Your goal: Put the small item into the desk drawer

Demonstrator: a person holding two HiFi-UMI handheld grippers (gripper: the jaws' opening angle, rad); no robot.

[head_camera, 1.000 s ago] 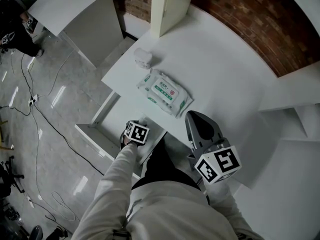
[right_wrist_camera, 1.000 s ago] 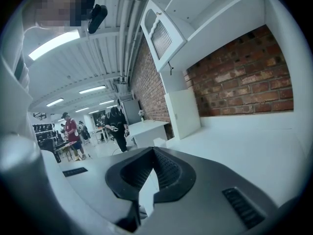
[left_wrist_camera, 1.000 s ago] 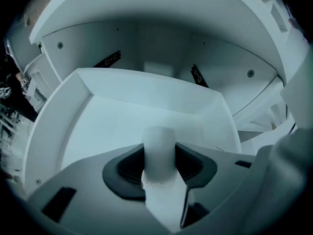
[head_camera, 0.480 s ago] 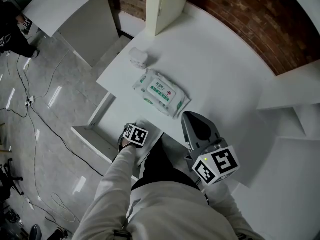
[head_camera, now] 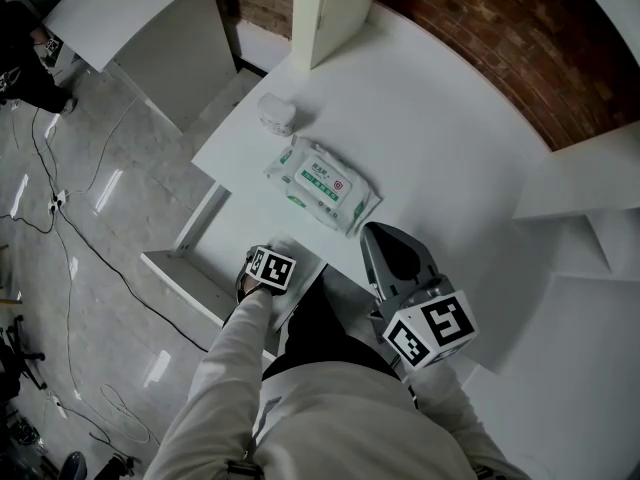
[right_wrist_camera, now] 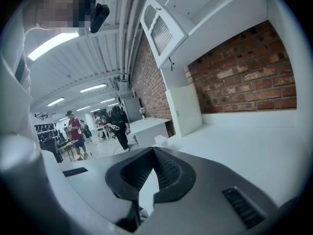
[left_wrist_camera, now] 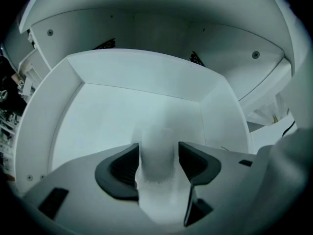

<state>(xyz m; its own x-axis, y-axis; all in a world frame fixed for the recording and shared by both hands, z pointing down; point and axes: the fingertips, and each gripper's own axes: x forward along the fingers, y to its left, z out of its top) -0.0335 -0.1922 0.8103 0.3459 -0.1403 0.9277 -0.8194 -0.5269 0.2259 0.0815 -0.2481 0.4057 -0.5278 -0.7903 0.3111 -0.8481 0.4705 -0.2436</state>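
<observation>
My left gripper (left_wrist_camera: 157, 153) is down inside the open white desk drawer (left_wrist_camera: 142, 75). A small, blurred white item (left_wrist_camera: 156, 146) sits between its dark pads (left_wrist_camera: 120, 168). The jaws are opening, and the item fills the gap between them just above the drawer floor. In the head view only the left gripper's marker cube (head_camera: 270, 268) shows, over the pulled-out drawer (head_camera: 195, 280). My right gripper (head_camera: 388, 236) hovers at the desk's front edge, shut and empty. Its pads (right_wrist_camera: 168, 173) meet at the tip.
A green-and-white pack of wet wipes (head_camera: 322, 183) lies on the white desk (head_camera: 450, 138). A small white container (head_camera: 277, 114) stands near the desk's left corner. A cream cabinet door (head_camera: 325, 8) rises at the back. Cables run across the grey floor (head_camera: 90, 218) at left.
The head view has shifted slightly. Both grippers stay in nearly the same places, the left one over the drawer.
</observation>
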